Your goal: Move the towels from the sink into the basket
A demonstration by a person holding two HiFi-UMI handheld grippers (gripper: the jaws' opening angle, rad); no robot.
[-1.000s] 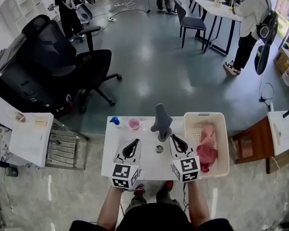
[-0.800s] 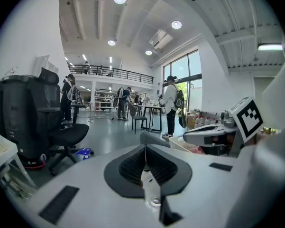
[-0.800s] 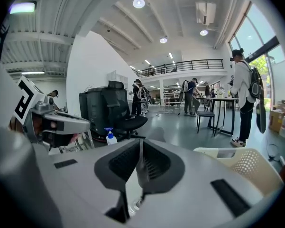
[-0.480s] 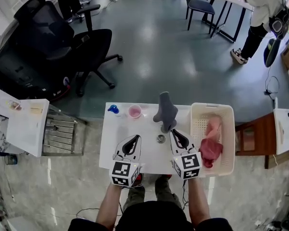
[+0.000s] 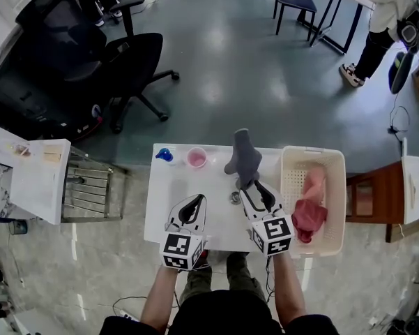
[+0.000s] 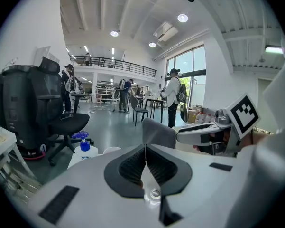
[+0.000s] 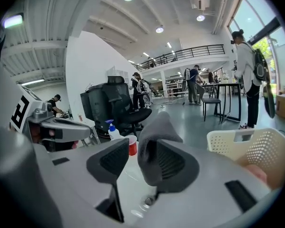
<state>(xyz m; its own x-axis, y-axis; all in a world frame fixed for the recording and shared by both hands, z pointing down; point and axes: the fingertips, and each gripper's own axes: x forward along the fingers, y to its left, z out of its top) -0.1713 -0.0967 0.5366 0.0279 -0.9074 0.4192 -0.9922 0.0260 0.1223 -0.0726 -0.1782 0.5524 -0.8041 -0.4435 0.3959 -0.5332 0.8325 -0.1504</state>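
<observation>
Standing upright just beyond the drain (image 5: pixel 233 198) of the white sink (image 5: pixel 169 194), the grey towel (image 5: pixel 242 159) is the only towel not yet in the basket (image 5: pixel 312 150). It rises as a bunched peak, its long axis roughly vertical and leaning a little away from the person.

The right gripper (image 5: pixel 253 188) sits right at the drain, pointing forward and slightly down at the foot of that peak. Its jaws have just been opening and now stand well apart. In the right gripper view the grey towel fills the gap on the side of the right-hand jaw and hides part of that pad, while the left-hand pad stands clear of the cloth. No squeeze on the towel shows yet.

The left gripper (image 5: pixel 195 204) hangs over the sink to the left of the drain, jaws pressed together with nothing between them, farther from the towel than the right one.

To the right of the drain the basket sits just beside the sink, with a pink towel (image 5: pixel 315 183) and a red towel (image 5: pixel 308 218) already inside.

The right gripper is therefore the nearer one. I judge the next move needs those jaws pushed a little forward and closed low on the upright towel, then carried rightward from the drain over the basket rim.
</observation>
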